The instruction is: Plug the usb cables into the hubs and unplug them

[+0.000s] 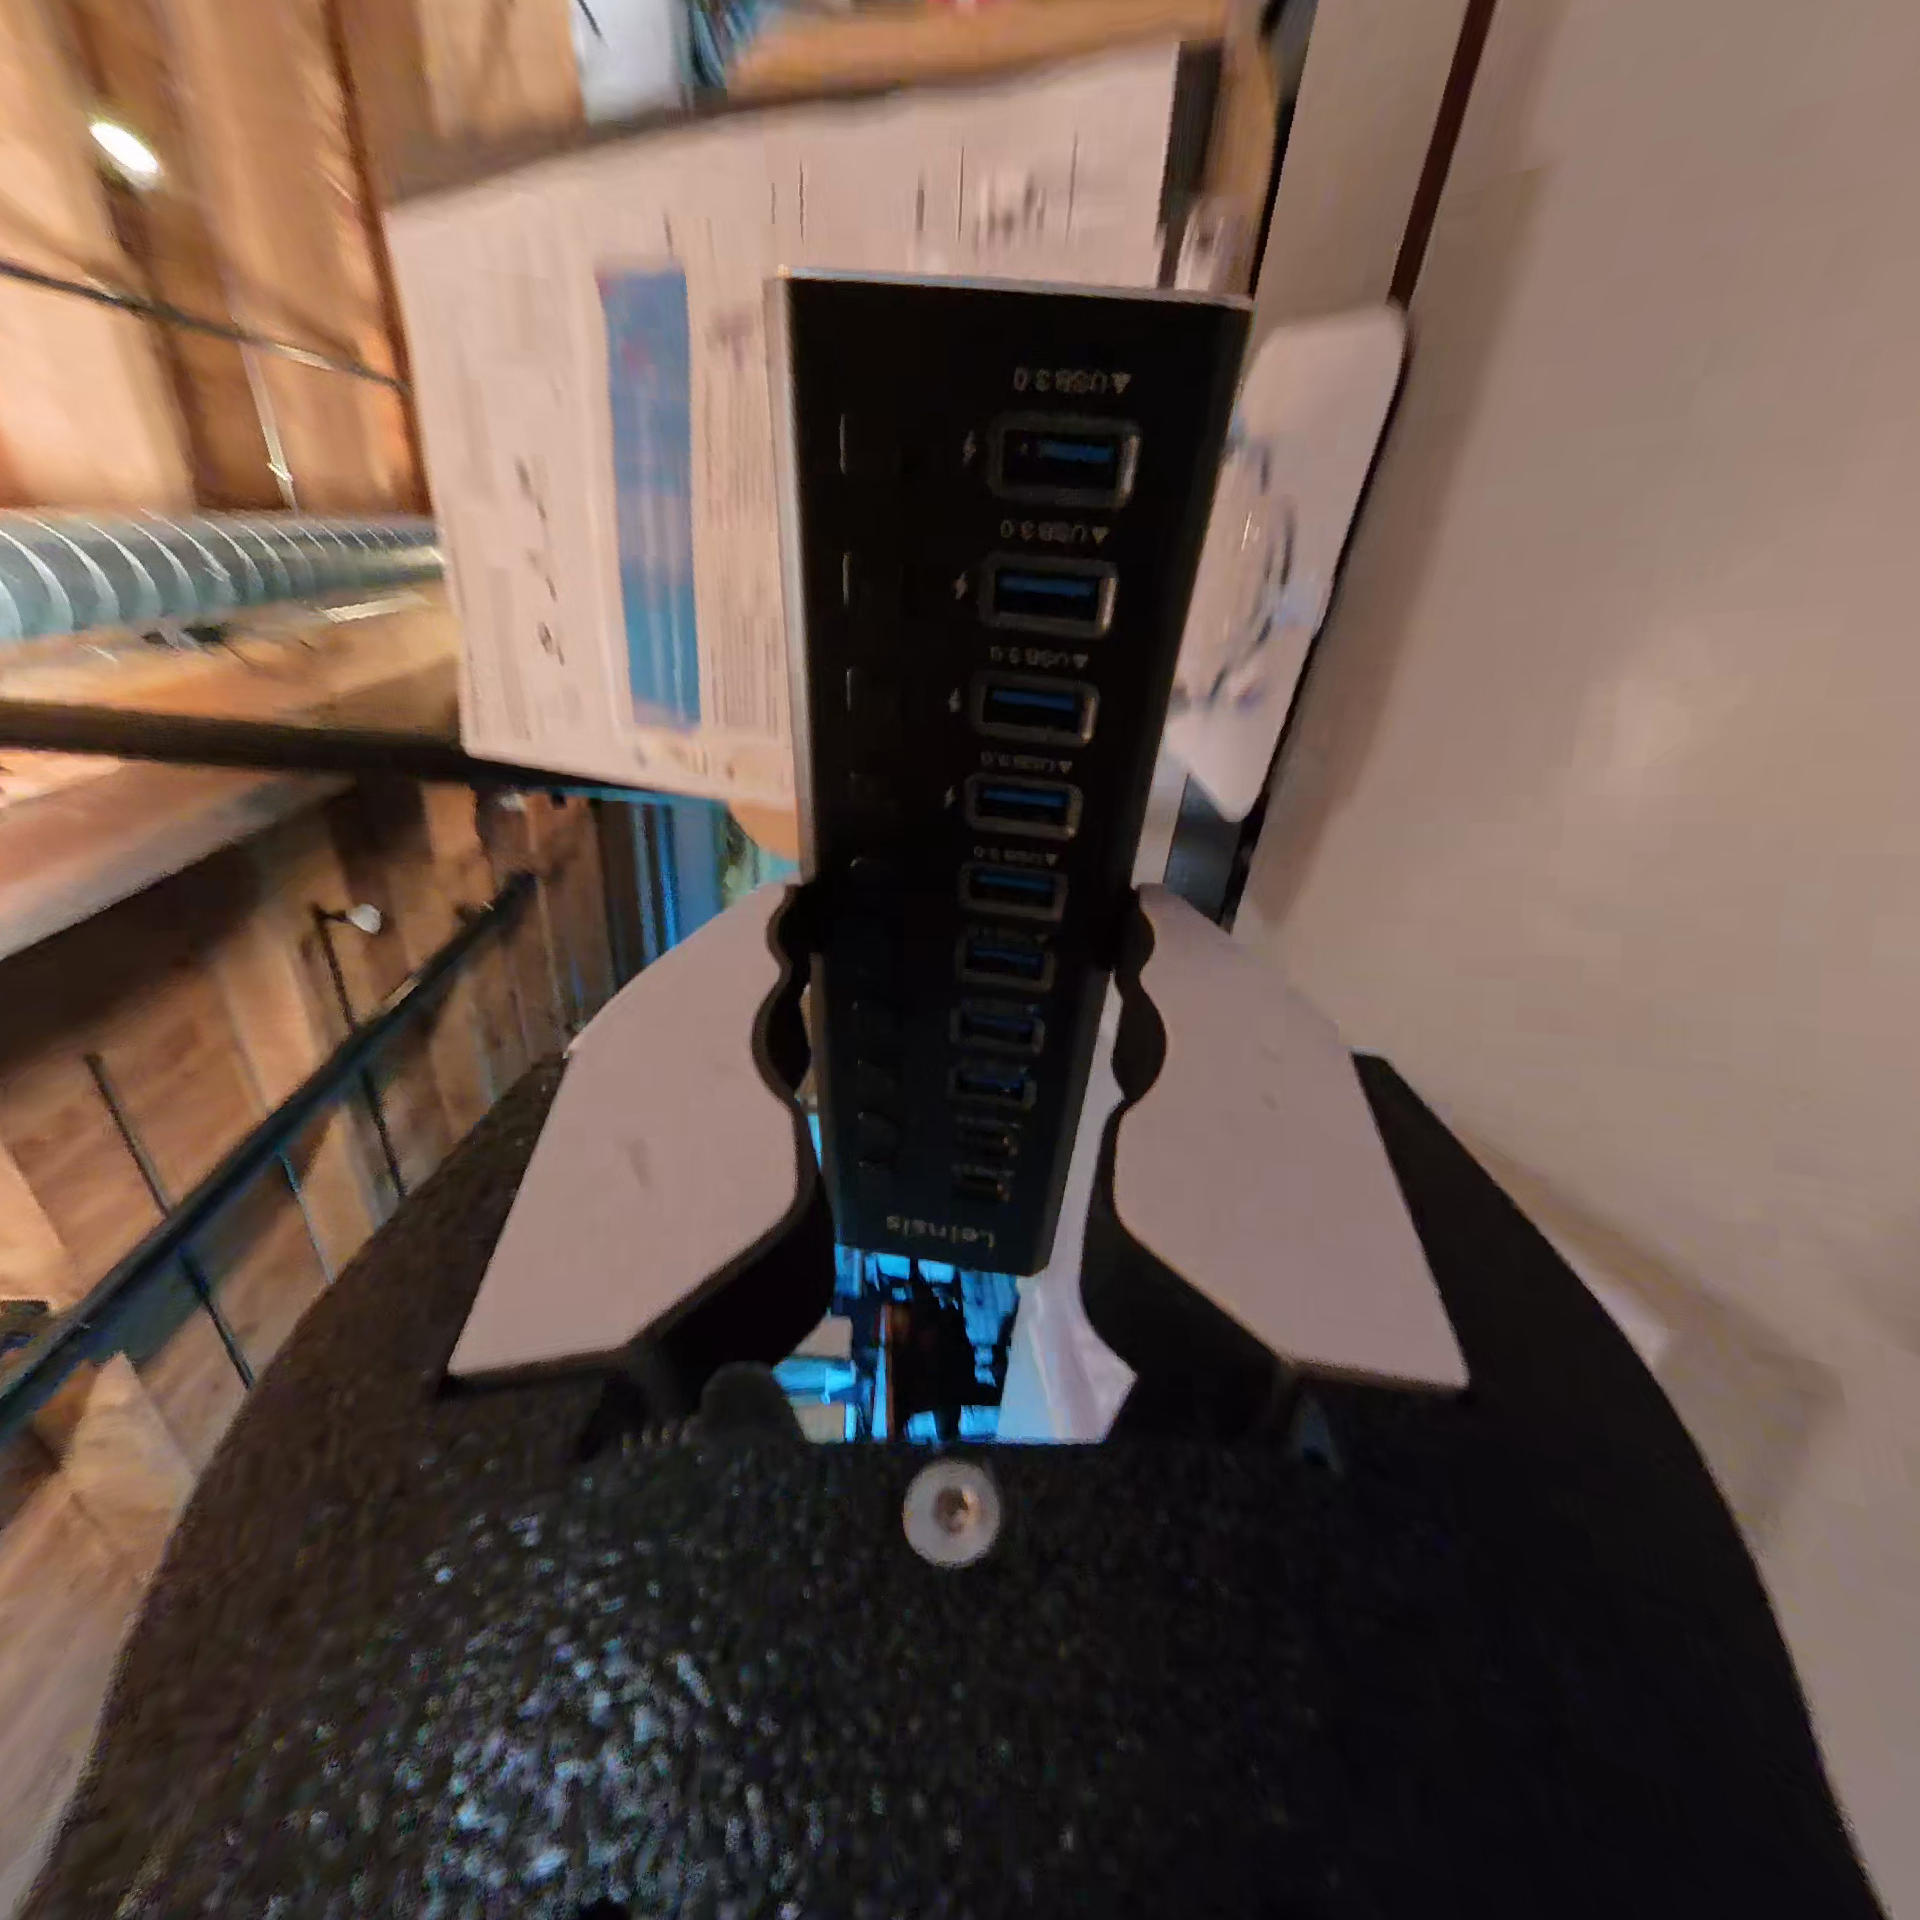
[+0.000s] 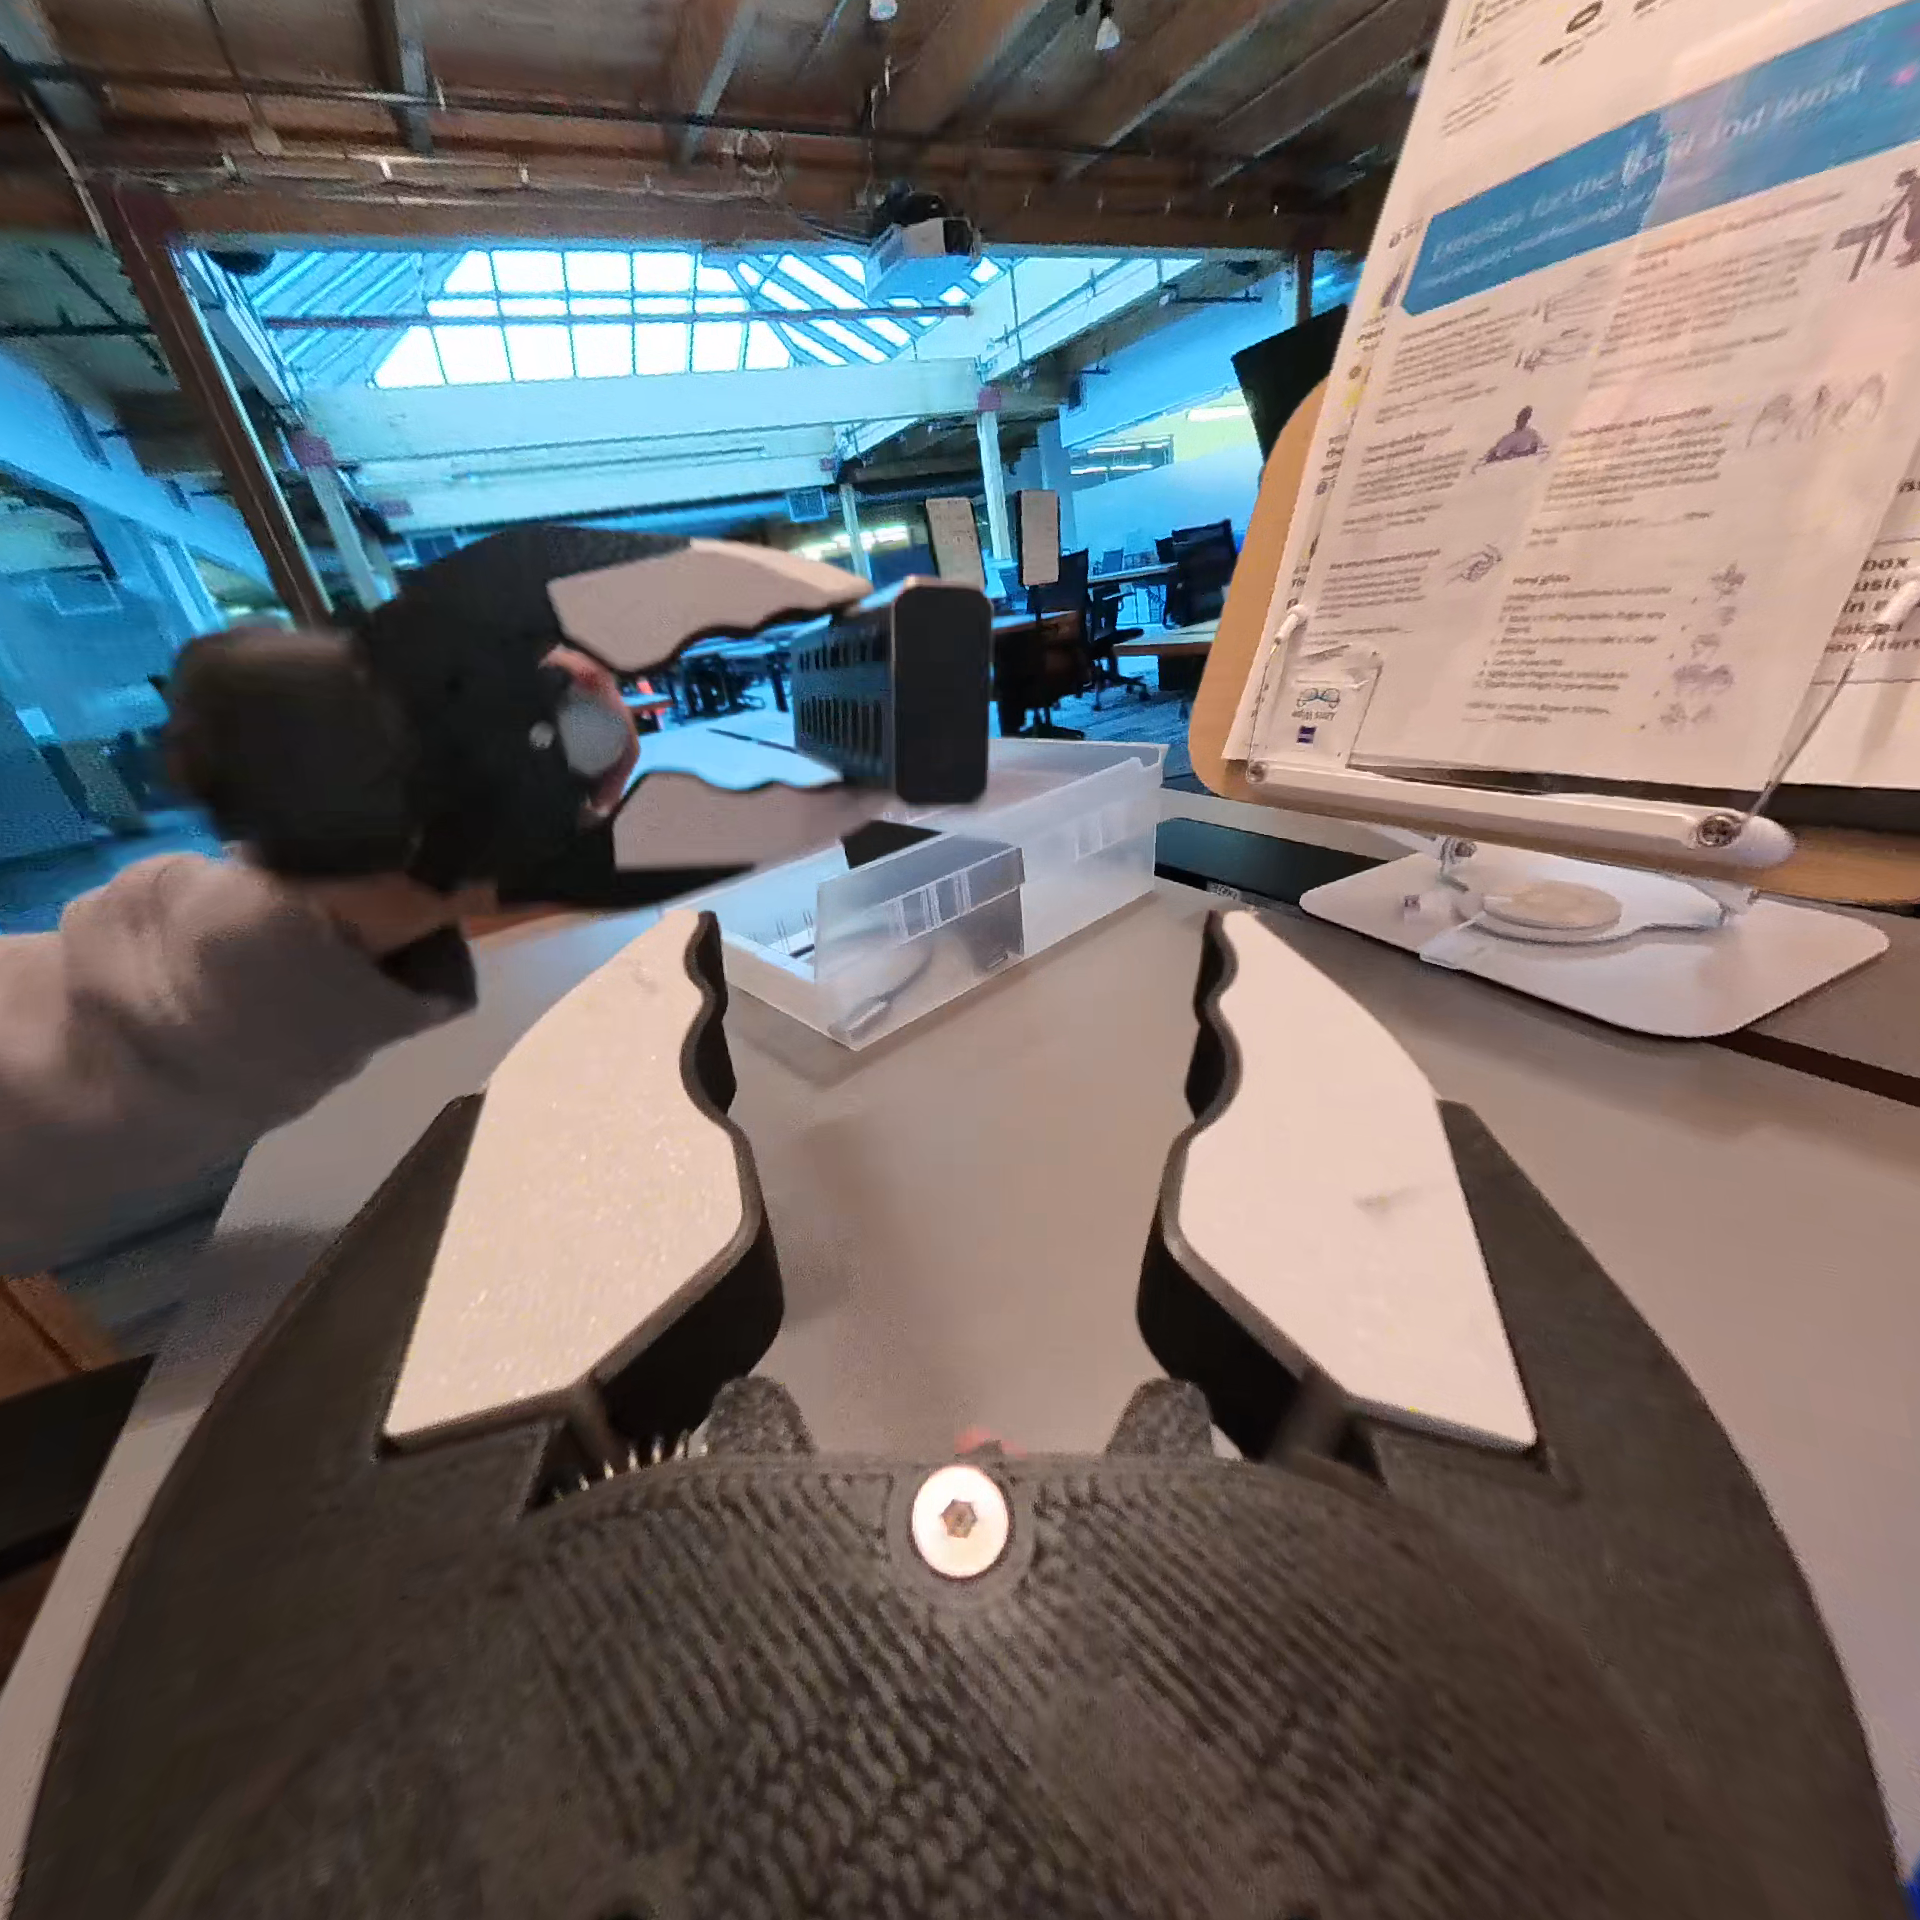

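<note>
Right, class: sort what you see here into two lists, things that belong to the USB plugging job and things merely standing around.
Job:
- black USB hub, ports empty, clamped in the left gripper
- right gripper, open and empty
- clear plastic tray, a cable seemingly inside

Standing around:
- document stand
- printed sheets on it
- grey table

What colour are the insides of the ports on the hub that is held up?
Blue, inside a black USB hub; the left wrist view shows it best.

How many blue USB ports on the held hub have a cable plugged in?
0. All eight blue ports visible along the hub are empty. The left gripper clamps the hub's lower half; the right gripper is open and holds nothing.
</note>
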